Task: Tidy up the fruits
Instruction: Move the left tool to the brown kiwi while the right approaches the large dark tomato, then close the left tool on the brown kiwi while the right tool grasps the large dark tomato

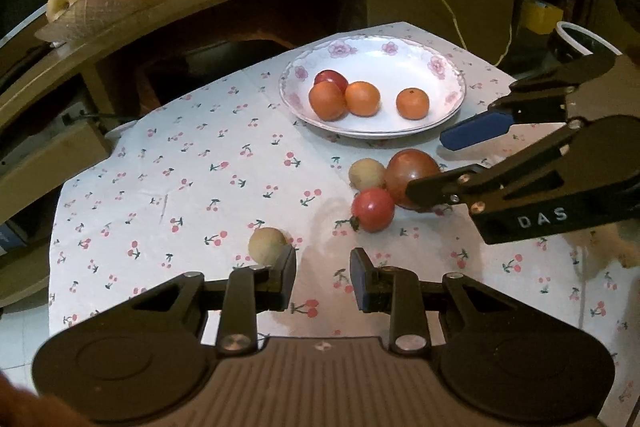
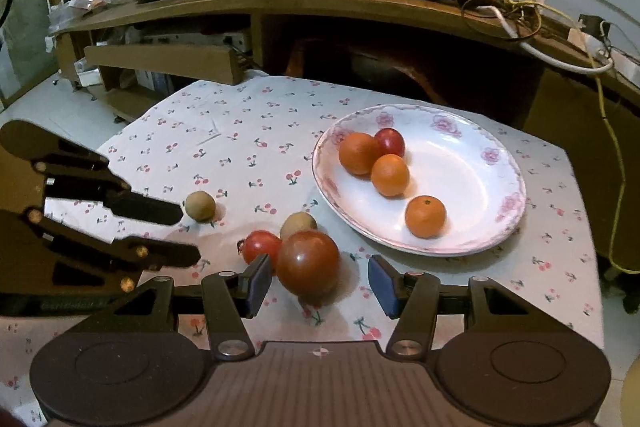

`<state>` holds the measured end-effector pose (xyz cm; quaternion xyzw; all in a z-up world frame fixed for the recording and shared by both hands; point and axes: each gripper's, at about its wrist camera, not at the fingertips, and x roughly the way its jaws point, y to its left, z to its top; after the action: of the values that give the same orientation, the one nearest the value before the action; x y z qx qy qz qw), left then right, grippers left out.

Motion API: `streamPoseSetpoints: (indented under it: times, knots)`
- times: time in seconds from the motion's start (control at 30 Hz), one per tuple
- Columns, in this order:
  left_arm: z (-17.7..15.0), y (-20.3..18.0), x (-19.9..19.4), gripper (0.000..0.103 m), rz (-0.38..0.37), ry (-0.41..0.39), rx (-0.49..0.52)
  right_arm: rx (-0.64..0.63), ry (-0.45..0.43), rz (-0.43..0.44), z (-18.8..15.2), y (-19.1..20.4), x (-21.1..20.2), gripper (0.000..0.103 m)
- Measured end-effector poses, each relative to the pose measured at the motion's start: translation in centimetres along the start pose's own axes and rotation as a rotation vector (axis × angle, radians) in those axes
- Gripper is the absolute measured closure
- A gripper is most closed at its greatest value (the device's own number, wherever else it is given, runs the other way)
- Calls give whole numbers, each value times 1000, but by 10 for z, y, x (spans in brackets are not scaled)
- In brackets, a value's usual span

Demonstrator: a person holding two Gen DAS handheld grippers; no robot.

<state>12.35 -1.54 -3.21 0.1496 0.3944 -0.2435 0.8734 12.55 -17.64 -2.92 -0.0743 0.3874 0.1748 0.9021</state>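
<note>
Right gripper (image 2: pixel 318 281) released, straddling large dark tomato (image 2: pixel 308 263) on the bench. Left gripper (image 1: pixel 323 277) released, empty; small tan fruit (image 1: pixel 267 246) just beyond its left fingertip. Plate (image 2: pixel 496 227) ahead-right of right gripper.

The left black two-finger gripper with blue pads (image 1: pixel 322 277) hangs low at the near edge, its jaws parted with a clear gap between them. The right black two-finger gripper with blue pads (image 2: pixel 318 285) reaches in from the right, jaws spread wide, seemingly touching nothing.
</note>
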Motion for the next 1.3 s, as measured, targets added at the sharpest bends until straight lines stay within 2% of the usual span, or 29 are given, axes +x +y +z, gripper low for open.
streamPoseSetpoints:
  times: [0.23,0.4,0.57,0.83,1.07,1.2,1.3]
  knots:
    - [-2,20,11,67,20,-15,-44,16,14,26,2,-1,16,48]
    - [0,31,20,62,44,-38,-75,49,11,45,8,-4,19,48]
    - [0,38,29,62,46,-27,-90,63,28,71,9,-5,19,49]
    - [1,37,37,62,49,-31,-98,61,48,108,9,-5,20,55]
    - [-11,32,27,62,57,-39,-90,67,57,128,6,-8,23,46]
    - [-12,35,27,59,52,-38,-113,71,64,145,5,-7,24,46]
    - [-12,37,28,59,47,-37,-124,76,72,166,7,-6,25,52]
